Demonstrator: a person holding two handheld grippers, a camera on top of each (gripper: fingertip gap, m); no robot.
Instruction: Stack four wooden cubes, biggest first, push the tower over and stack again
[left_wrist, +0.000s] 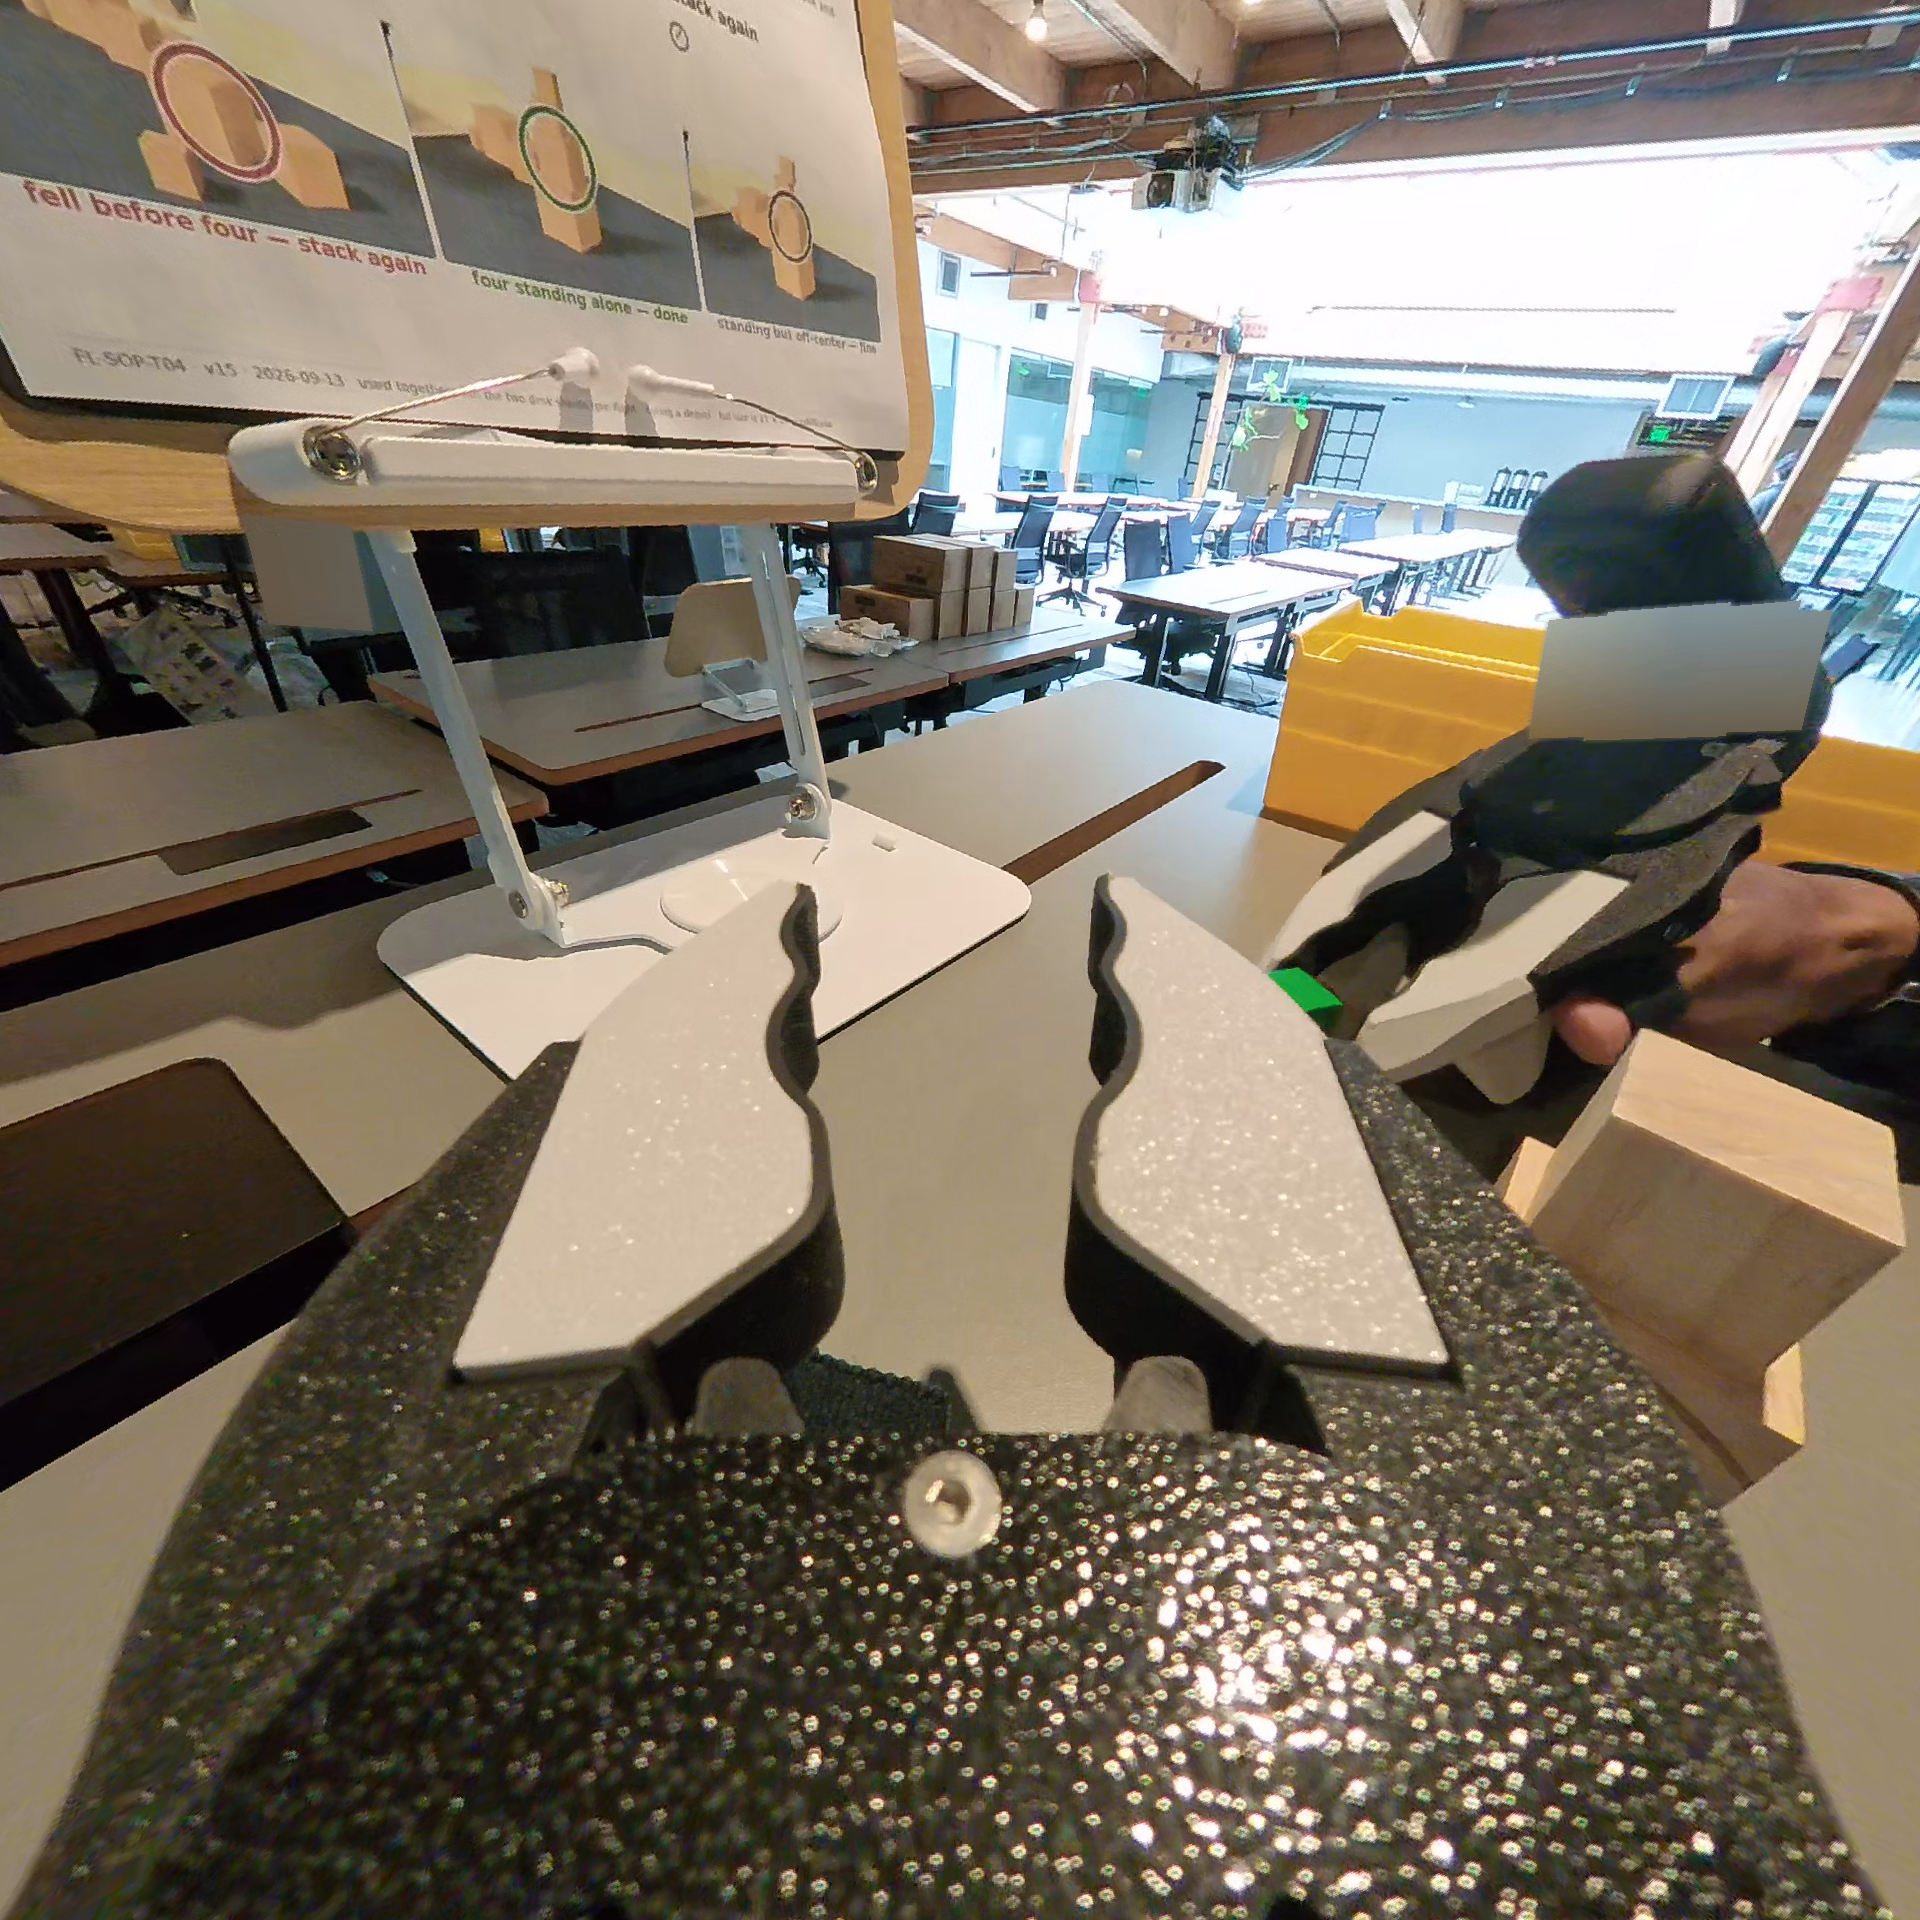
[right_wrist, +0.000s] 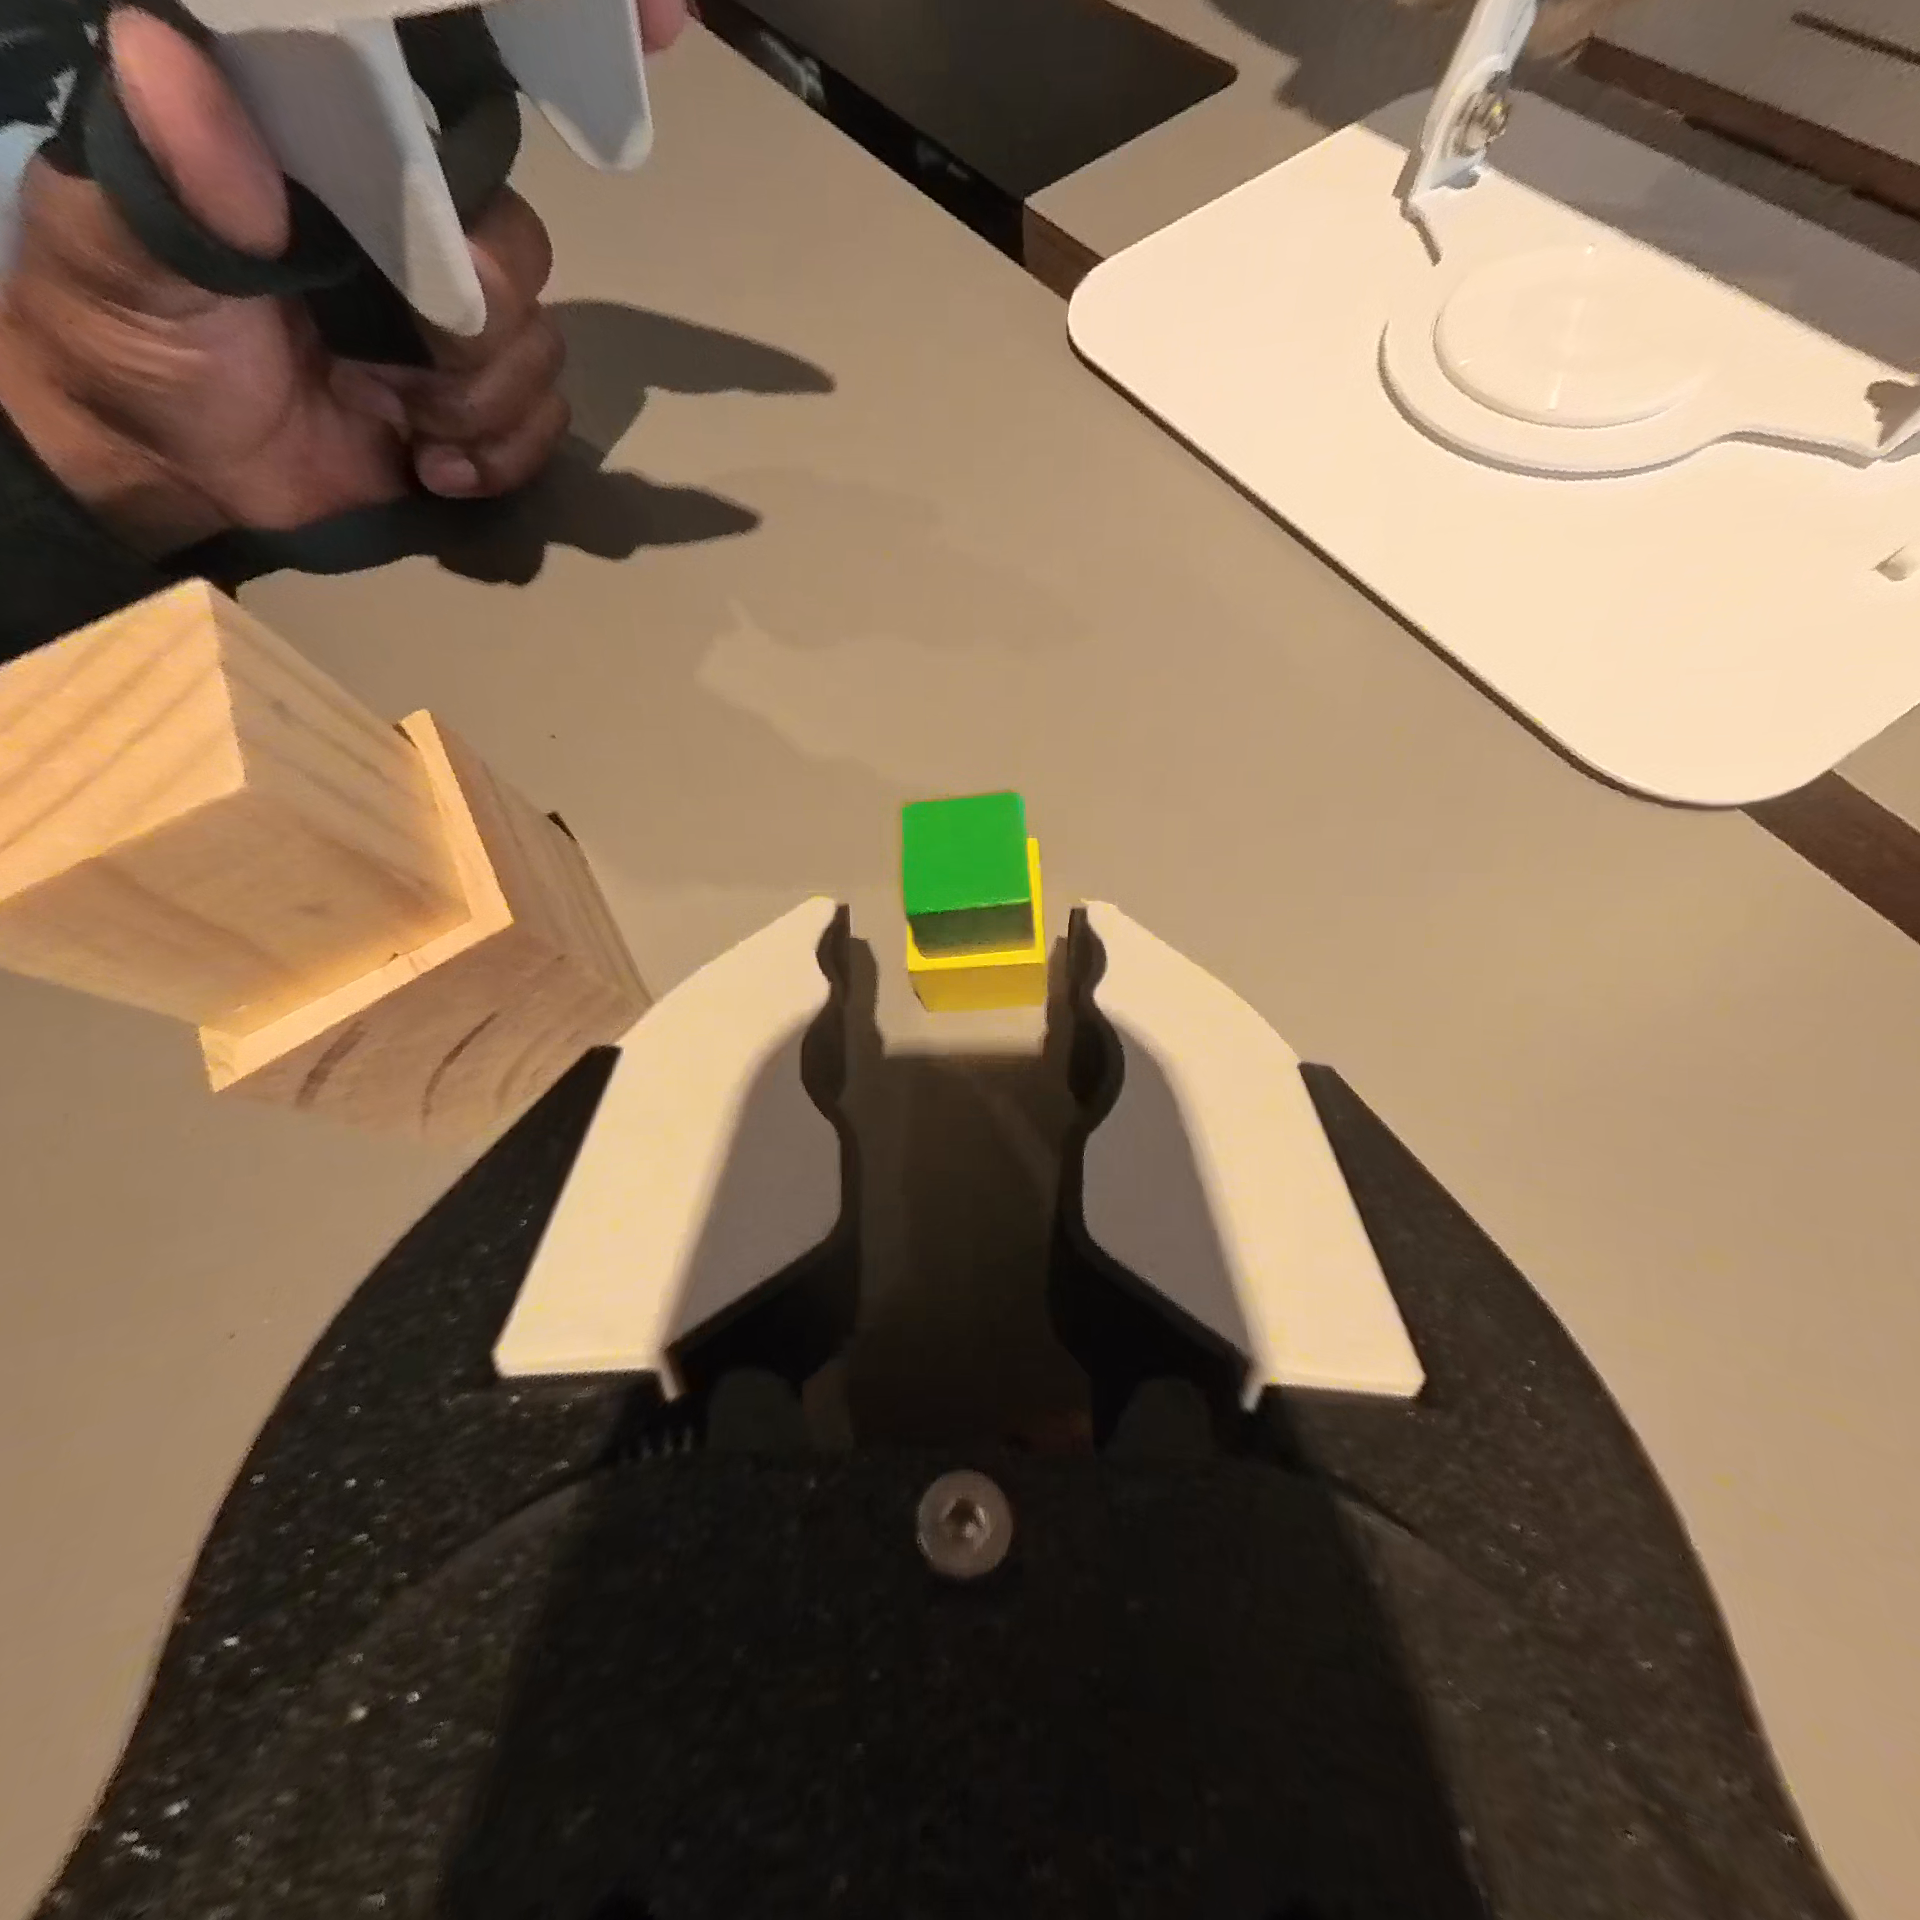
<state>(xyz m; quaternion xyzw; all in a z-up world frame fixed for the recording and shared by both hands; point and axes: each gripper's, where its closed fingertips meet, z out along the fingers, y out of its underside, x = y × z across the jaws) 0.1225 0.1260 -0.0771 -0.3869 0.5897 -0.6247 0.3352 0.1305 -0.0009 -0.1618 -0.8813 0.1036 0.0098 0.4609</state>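
The right gripper (right_wrist: 954, 914) has its jaws wide, empty, just short of a green cube (right_wrist: 964, 854) resting on a yellow cube (right_wrist: 977, 975). Two plain wooden cubes, small (right_wrist: 197, 810) on large (right_wrist: 478, 997), stand left on the bench (right_wrist: 1351, 1039). The left gripper (left_wrist: 951, 904) has jaws wide, empty.

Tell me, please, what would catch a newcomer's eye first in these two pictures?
Probably the bright green cube sitting on a yellow cube, just ahead of the open right gripper on the grey table. To their left, two plain wooden blocks stand stacked, the smaller on top. Across the table is a white stand holding an instruction sheet.
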